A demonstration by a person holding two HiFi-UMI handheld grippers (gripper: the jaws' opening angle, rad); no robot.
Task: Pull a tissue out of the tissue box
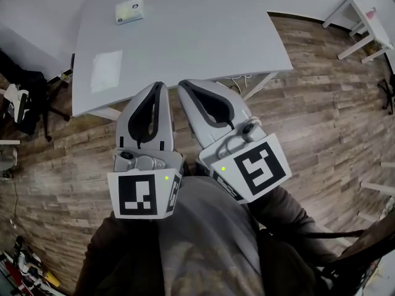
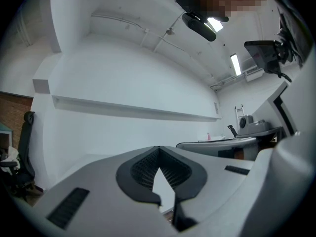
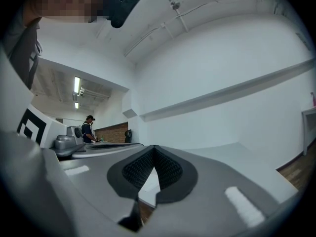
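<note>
1. Head view puts the left gripper (image 1: 159,86) and the right gripper (image 1: 183,85) side by side near the person's chest. Both have their jaws closed tip to tip on nothing, over the brown wood-plank floor (image 1: 321,103).
2. Just past the tips runs the near edge of the rectangular white table (image 1: 203,36). A flat pale rectangular sheet (image 1: 106,71) lies near its left front corner.
3. Well beyond, toward the far left of the tabletop, sits the small white-and-green cardboard tissue box (image 1: 129,11), apart from both grippers.
4. A tissue is probably light, soft and easily torn, so pinch it mid-tuft at the slot and pull upward. Whether a tuft stands up is too small to tell. The light box may lift too, so the other gripper could pin it.
5. Bare tabletop right of the box gives working room. The black office chair (image 1: 31,97) crowds the table's left side.
</note>
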